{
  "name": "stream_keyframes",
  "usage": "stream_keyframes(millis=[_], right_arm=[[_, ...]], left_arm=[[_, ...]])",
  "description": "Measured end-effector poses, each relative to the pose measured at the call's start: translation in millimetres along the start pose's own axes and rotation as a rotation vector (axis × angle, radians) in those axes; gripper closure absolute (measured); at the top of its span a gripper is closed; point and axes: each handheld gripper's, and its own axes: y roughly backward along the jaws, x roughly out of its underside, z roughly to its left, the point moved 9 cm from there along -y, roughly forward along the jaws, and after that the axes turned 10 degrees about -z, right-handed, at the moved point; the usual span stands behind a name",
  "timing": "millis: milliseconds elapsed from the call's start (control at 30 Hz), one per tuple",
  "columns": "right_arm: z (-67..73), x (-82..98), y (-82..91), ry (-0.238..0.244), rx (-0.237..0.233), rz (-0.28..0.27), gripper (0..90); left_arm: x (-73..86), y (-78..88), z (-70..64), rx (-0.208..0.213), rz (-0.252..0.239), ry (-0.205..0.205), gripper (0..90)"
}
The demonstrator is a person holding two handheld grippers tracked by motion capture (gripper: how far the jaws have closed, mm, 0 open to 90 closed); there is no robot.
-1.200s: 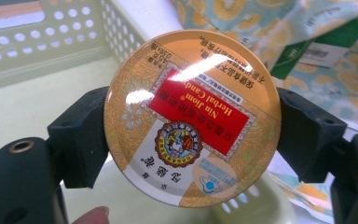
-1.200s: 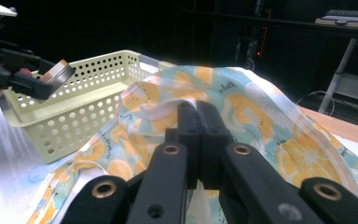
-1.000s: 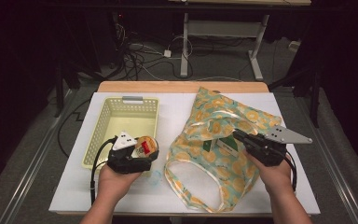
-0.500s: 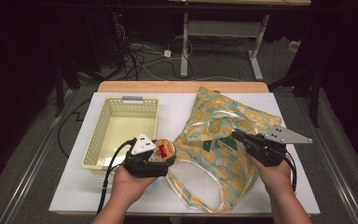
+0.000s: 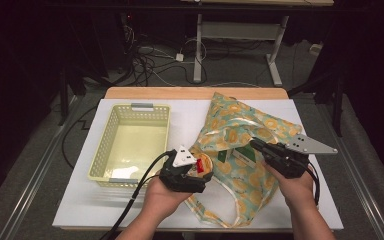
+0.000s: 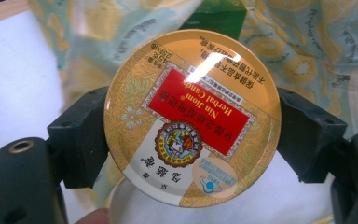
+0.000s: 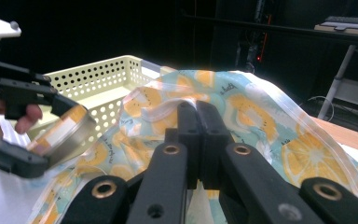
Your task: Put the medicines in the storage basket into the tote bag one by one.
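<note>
A round gold herbal-candy tin (image 6: pixel 192 119) with a red label sat clamped edgewise at nine o'clock of the lemon-print bag (image 5: pixel 240 135).

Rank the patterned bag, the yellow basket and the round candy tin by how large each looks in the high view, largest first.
1. Patterned bag, spreading widest across the table.
2. Yellow basket, somewhat smaller than the bag.
3. Round candy tin, by far the smallest.
</note>
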Motion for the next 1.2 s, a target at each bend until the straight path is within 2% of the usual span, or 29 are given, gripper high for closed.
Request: stream_keyframes(millis=[400, 633, 867, 1200], right_arm=[[0.2, 0.0, -0.8, 0.003, -0.002, -0.001, 90.0], [-2.1, 0.3, -0.6, 0.000, 0.005, -0.002, 90.0], [-4.3, 1.4, -0.4, -0.005, 0.009, -0.003, 90.0], [-5.4, 1.3, -0.2, -0.012, 0.012, -0.005, 90.0]], left_arm=[[-3.5, -35.8, -23.8, 0.044, 0.024, -0.036, 19.0], [-7.4, -57.3, -28.0, 0.049, 0.029, -0.044, 19.0], [-4.2, -81.0, -31.9, 0.055, 0.043, -0.043, 19.0], [-1.6, -117.0, -34.6, 0.042, 0.061, -0.074, 18.9]])
